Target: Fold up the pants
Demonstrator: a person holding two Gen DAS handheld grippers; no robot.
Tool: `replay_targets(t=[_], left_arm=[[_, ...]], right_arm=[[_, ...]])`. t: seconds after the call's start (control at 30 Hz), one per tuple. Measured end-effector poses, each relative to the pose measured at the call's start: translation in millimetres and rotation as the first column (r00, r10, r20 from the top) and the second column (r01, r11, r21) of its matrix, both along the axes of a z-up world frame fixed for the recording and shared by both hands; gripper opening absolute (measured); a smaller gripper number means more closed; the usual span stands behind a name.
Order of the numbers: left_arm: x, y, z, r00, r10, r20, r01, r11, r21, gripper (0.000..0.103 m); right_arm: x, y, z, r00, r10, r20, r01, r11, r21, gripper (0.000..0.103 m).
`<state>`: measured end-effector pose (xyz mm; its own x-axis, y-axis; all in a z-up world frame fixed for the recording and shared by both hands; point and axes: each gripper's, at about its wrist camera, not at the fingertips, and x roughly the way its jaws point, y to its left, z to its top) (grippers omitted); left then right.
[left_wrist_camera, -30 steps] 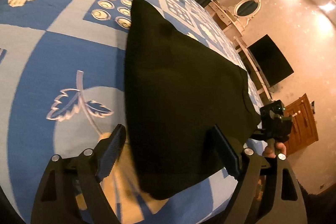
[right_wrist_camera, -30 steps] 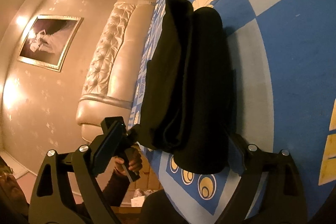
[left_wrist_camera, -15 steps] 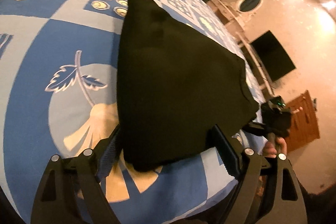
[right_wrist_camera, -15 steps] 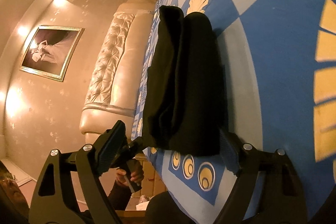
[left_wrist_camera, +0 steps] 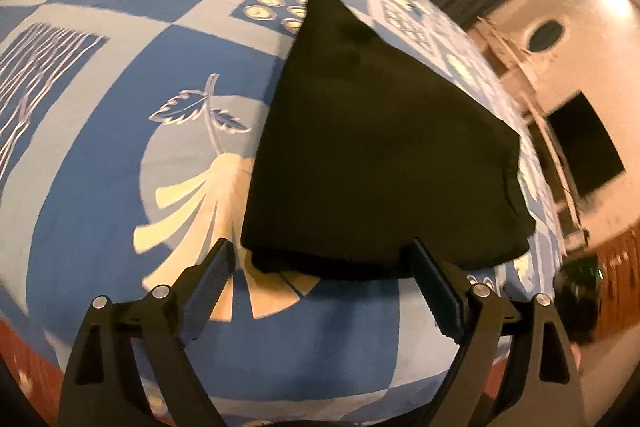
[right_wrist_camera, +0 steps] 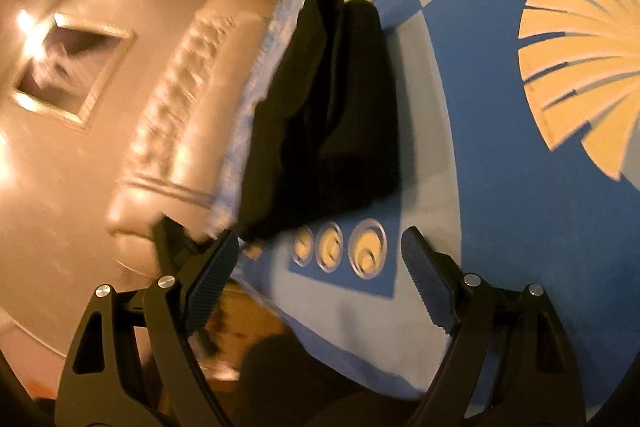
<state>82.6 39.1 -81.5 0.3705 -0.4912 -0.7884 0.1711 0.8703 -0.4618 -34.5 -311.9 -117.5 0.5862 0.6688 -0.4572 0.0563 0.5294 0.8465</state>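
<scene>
A: Pants [left_wrist_camera: 380, 147] lie folded into a compact black bundle on the bed [left_wrist_camera: 120, 107], on its blue patterned cover, close to the near edge. Where do the tools stand?

B: The left hand-held gripper [left_wrist_camera: 320, 287] is just short of the bundle's near edge. Its jaws are opening, nothing is between them, and the fingers [left_wrist_camera: 212, 283] sit either side of the cloth's front edge without pressing on it. The right hand-held gripper [right_wrist_camera: 320, 267] is released too, wide and empty, with bare cover and three ring motifs [right_wrist_camera: 340, 247] between it and the bundle.

A: So the folding looks done?

B: I'd judge it near done. From the right wrist view the layers stack in two thick rolls, one a little higher than the other, so the bundle isn't quite flat.

A: How would you finish well?

B: Draw both tools clear without snagging the near edge, since a caught finger would drag the top layer open. If tidying is wanted, press the higher roll down with a flat finger instead of pinching it.

A: Any risk from the position?

B: The bundle sits by the bed's edge on the headboard [right_wrist_camera: 180, 87] side, so I'd nudge gently, toward the middle.
</scene>
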Motion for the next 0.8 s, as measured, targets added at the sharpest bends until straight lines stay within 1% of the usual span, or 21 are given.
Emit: replay_targets(t=[0.1,0.13,0.2,0.23,0.3,0.33,0.4,0.47,0.5,0.53,0.6,0.63,0.67,0.7,0.73,0.8], left_arm=[[-11,-6,7,0.999,0.037,0.015,-0.038,0.997,0.064,0.087],[-15,-11,12,0.999,0.027,0.036,-0.031,0.994,0.104,0.087],[-26,-21,22,0.996,-0.01,0.085,-0.006,0.983,0.183,0.087],[-34,-28,32,0.99,-0.034,0.135,0.001,0.971,0.239,0.087],[-46,-37,42,0.979,-0.058,0.193,0.002,0.961,0.277,0.087],[-53,-40,49,0.972,-0.071,0.224,0.004,0.958,0.288,0.087],[-63,-44,57,0.963,-0.07,0.259,-0.01,0.956,0.294,0.087],[-71,-46,64,0.956,-0.057,0.289,-0.031,0.956,0.293,0.087],[-76,-46,66,0.952,-0.053,0.302,-0.041,0.954,0.296,0.087],[-78,-47,68,0.95,-0.054,0.307,-0.044,0.952,0.303,0.087],[-81,-52,70,0.948,-0.066,0.311,-0.045,0.941,0.336,0.087],[-84,-53,71,0.946,-0.075,0.316,-0.051,0.928,0.37,0.087],[-88,-55,73,0.943,-0.074,0.324,-0.06,0.921,0.385,0.087],[-90,-54,75,0.938,-0.068,0.338,-0.072,0.92,0.386,0.087],[-93,-54,77,0.934,-0.064,0.351,-0.078,0.923,0.377,0.087],[-92,-54,80,0.932,-0.069,0.357,-0.068,0.932,0.357,0.087]], right_arm=[[-10,14,10,1.0,0.012,-0.028,-0.015,0.99,-0.14,0.085],[-13,16,13,0.999,0.005,-0.031,-0.01,0.986,-0.166,0.09],[-19,21,18,0.999,-0.018,-0.038,0.009,0.975,-0.222,0.091],[-21,23,20,0.998,-0.036,-0.047,0.023,0.967,-0.254,0.091],[-27,28,25,0.996,-0.08,-0.043,0.063,0.95,-0.306,0.091],[-29,30,28,0.995,-0.096,-0.036,0.079,0.943,-0.324,0.091],[-31,40,33,0.993,-0.117,-0.019,0.101,0.92,-0.378,0.091],[-35,54,40,0.992,-0.129,0.014,0.121,0.885,-0.45,0.091],[-34,58,41,0.991,-0.132,0.021,0.126,0.873,-0.472,0.091],[-35,66,43,0.99,-0.136,0.033,0.133,0.848,-0.512,0.091],[-36,77,47,0.989,-0.14,0.058,0.148,0.822,-0.55,0.091],[-35,83,49,0.988,-0.139,0.065,0.151,0.809,-0.568,0.091],[-33,89,50,0.988,-0.138,0.07,0.153,0.794,-0.588,0.091],[-31,92,52,0.988,-0.134,0.079,0.154,0.777,-0.61,0.091],[-29,96,55,0.988,-0.13,0.087,0.156,0.769,-0.62,0.091],[-27,102,59,0.987,-0.13,0.099,0.163,0.764,-0.624,0.091]])
